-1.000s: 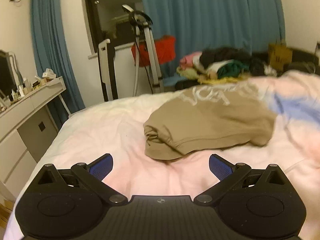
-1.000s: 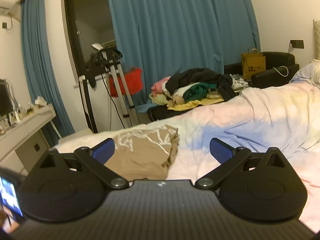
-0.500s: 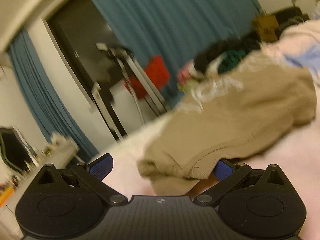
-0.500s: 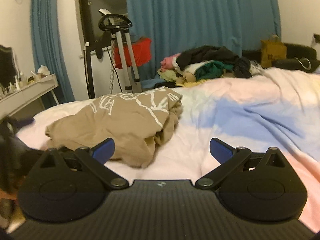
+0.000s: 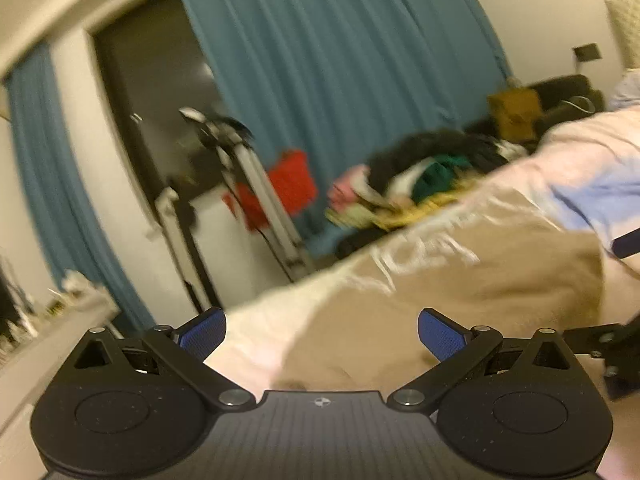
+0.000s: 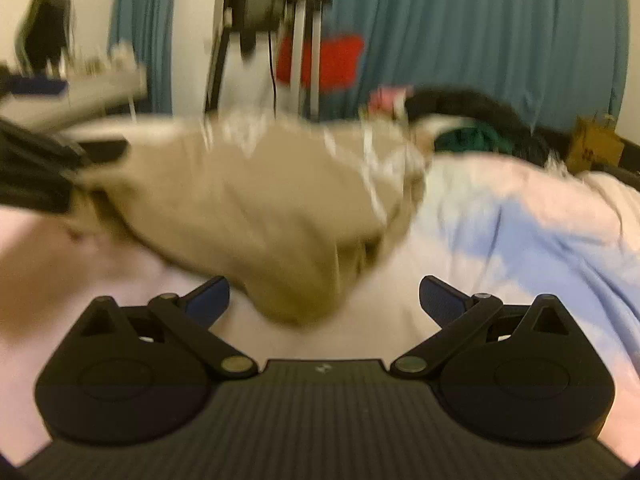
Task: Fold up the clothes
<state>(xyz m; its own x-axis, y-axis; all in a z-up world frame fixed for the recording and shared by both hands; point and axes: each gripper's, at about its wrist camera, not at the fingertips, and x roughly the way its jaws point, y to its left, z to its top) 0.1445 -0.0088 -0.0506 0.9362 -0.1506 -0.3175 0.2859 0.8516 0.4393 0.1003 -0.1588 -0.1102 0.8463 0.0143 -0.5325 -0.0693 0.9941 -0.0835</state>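
In the left wrist view, the left gripper is standing with its two blue-padded fingers spread wide, pinching nothing. One tan garment with white lettering is lying bunched on the bed, and its near edge is sitting between the two fingers, low in the gap; whether the cloth is touching either pad cannot be told through the blur. The garment is stretching away to the right and far side of the tool. At the right edge, part of the other gripper is showing as a dark frame beside the garment. Farther off, one pile of clothes is lying past the bed, one red cloth is hanging on a metal stand, and blue curtains are covering the far wall. A white dresser is sitting at the near left.

In the right wrist view, the right gripper is likewise holding its two fingers wide apart with nothing between the pads. The same single garment is lying just beyond the tool, its nearest fold hanging over the gap and leaning toward the left finger. The left gripper is appearing as a dark blurred shape at the garment's far left end. The pink and blue bed cover is spreading to the right, with the clothes pile and the red cloth beyond.
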